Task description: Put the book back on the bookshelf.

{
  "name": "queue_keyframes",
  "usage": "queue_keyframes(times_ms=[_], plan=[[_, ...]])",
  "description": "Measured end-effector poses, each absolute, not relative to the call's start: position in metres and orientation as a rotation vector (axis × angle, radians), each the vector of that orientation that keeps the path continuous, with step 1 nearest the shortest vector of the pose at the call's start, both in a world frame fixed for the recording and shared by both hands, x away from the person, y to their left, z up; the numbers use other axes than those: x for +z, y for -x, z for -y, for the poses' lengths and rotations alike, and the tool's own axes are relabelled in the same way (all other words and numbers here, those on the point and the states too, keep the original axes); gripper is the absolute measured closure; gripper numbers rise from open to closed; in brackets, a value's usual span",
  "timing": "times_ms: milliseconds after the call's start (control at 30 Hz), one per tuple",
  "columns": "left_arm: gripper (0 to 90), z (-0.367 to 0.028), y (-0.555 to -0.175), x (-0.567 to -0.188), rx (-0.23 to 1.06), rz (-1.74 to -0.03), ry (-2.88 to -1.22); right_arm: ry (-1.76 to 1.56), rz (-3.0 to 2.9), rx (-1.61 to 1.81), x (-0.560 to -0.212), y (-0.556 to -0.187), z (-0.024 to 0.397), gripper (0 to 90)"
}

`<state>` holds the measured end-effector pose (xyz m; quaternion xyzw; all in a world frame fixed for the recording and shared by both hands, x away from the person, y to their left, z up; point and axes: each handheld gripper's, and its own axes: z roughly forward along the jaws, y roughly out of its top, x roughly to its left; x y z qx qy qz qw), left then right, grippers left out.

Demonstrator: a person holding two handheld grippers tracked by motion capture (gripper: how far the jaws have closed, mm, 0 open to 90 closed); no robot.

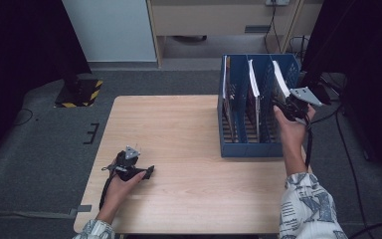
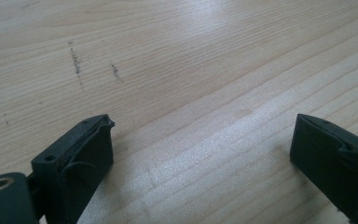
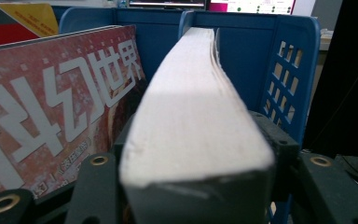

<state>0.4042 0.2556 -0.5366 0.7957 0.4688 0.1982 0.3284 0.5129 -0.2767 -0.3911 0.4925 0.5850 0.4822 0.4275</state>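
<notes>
A thick white-edged book (image 3: pixel 200 93) stands upright in the rightmost slot of a blue file rack (image 1: pixel 251 149) at the table's right side. My right gripper (image 1: pixel 282 106) reaches in from the right at the top of that book (image 1: pixel 280 79). In the right gripper view the right gripper (image 3: pixel 191 128) stands open, one jaw close on each side of the book. My left gripper (image 1: pixel 148 173) rests low over the front left of the wooden table (image 1: pixel 179 124). In the left gripper view the left gripper (image 2: pixel 204 126) is wide open over bare wood (image 2: pixel 191 56).
A red magazine (image 3: pixel 51 107) with large white characters stands in the slot beside the book. Another book (image 1: pixel 225 84) stands in the leftmost slot. The rack's perforated side wall (image 3: pixel 289 70) is just right of the gripper. A yellow-and-black striped base (image 1: pixel 82 93) sits on the floor, far left.
</notes>
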Motion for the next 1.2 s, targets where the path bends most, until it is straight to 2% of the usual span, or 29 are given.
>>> queue_keyframes(times_ms=[733,1200], plan=[[4.9,-0.256,-0.404,-0.537,0.519,-1.227,-2.083,-1.229,-1.494,1.219,-0.393,-0.498,0.278,36.4],[4.9,-0.256,-0.404,-0.537,0.519,-1.228,-2.083,-1.249,-1.527,1.250,-0.394,-0.474,0.278,21.8]])
